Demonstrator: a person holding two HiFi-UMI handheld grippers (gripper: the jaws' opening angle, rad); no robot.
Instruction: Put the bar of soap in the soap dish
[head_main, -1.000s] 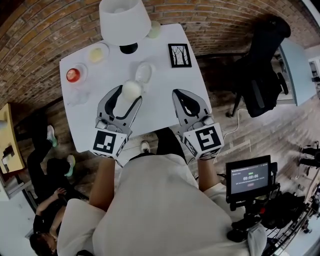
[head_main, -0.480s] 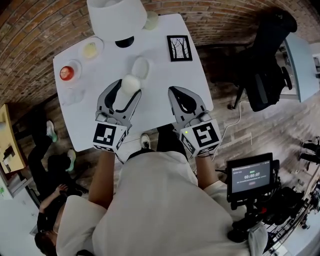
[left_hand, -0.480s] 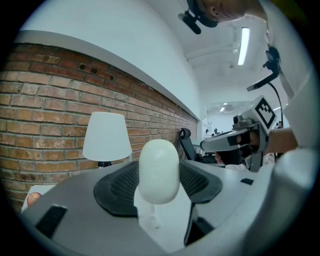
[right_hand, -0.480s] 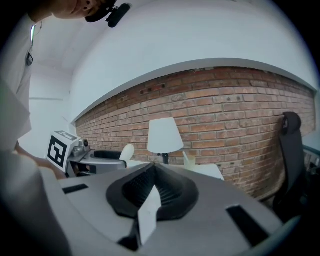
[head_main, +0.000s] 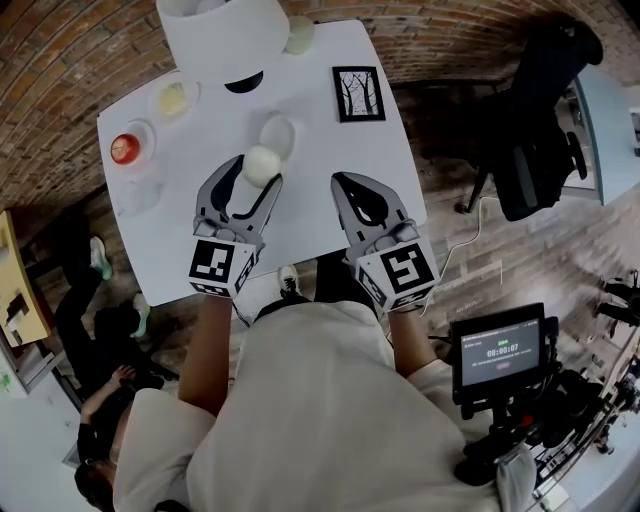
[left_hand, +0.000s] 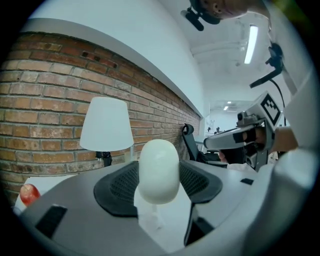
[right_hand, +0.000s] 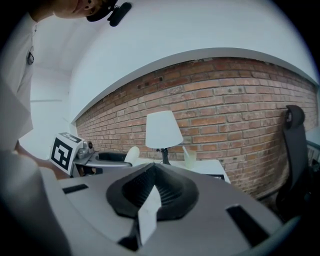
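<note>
Nearest, a pale shirt (head_main: 300, 400) is seen from above, with two arms stretched out from it. A small screen (head_main: 497, 355) on a stand is set on the floor to the right. A gripper is held in each hand.

The left gripper (head_main: 255, 172) is clamped on the soap (head_main: 262, 162). The white, round bar is pinched between the two jaws, and its end sticks out past them. The right gripper (head_main: 348, 186) is held to the side of it, well apart, over the near edge of the white table (head_main: 320, 190). Its jaws are pressed tight together and nothing is held between them.

The soap is held just on the near side of the dish (head_main: 280, 128) and is not laid in it. The dish is a clear oval and is set near the middle of the table.

Further back on the right, a small picture (head_main: 357, 93) of black trees is laid flat. On the left, a red fruit (head_main: 122, 148) is kept in one clear bowl (head_main: 140, 135), and something pale yellow is kept in another. A black chair (head_main: 530, 120) is parked off to the right of the table.

At the far edge a white lamp (head_main: 222, 35) is stood, with a pale cup (head_main: 300, 35) just beside it. Behind it all, a brick wall (head_main: 60, 70) is seen.
</note>
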